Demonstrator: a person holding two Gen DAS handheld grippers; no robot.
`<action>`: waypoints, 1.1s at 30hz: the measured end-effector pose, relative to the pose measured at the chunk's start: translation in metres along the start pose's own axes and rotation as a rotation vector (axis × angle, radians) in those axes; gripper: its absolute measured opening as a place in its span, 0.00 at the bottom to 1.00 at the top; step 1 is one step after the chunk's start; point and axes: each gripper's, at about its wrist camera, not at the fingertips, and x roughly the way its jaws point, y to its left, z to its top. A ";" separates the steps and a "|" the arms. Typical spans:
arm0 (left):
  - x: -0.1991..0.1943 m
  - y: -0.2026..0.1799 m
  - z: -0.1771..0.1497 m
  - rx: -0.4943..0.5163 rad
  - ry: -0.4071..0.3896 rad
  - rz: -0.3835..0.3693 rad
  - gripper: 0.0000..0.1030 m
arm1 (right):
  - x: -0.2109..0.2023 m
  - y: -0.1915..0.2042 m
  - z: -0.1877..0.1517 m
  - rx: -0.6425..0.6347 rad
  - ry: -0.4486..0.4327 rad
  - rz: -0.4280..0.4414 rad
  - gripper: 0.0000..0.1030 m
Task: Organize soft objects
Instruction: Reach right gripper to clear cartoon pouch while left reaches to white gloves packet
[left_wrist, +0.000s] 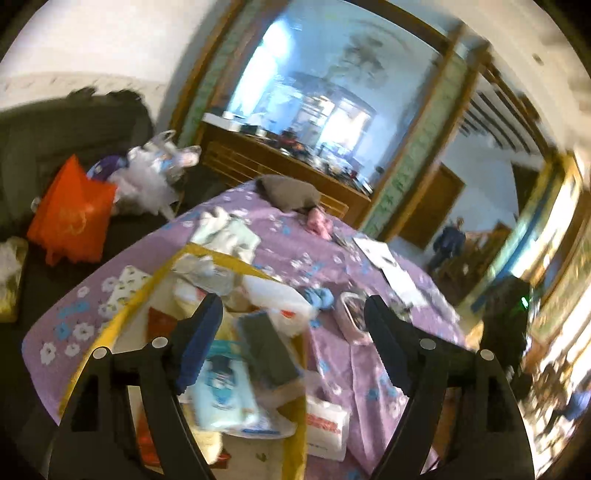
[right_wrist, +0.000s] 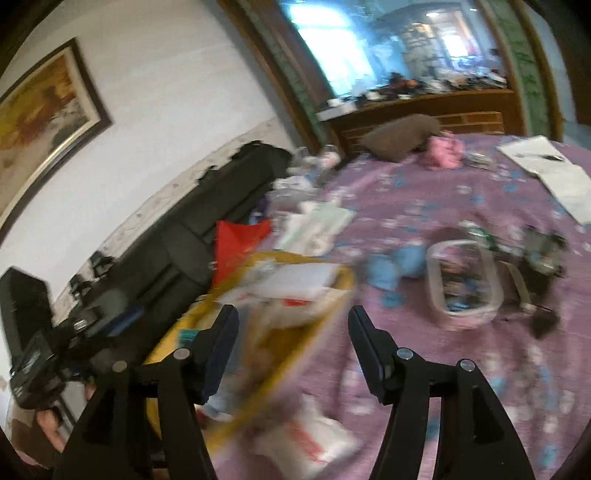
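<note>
A yellow-rimmed box stands on the purple flowered bedspread, packed with soft packets: a blue and white wipes pack, a grey pad and white tissue packs. My left gripper hovers open above the box with nothing between its pads. My right gripper is also open, over the blurred right rim of the box. A white packet with red print lies on the bedspread just outside the box. A blue cloth lies beyond it.
A clear tub sits right of the blue cloth. Farther back are a white-green cloth, a pink toy, a brown pillow and papers. An orange bag leans on the dark sofa. A person stands in the doorway.
</note>
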 end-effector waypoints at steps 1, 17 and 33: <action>0.002 -0.008 -0.003 0.026 0.008 -0.006 0.78 | -0.002 -0.015 -0.001 0.024 0.007 -0.023 0.60; 0.042 -0.066 -0.038 0.129 0.270 -0.139 0.78 | -0.006 -0.098 -0.025 0.247 0.010 -0.136 0.60; 0.094 -0.092 -0.103 0.389 0.575 0.017 0.78 | -0.006 -0.103 -0.026 0.253 0.005 -0.145 0.60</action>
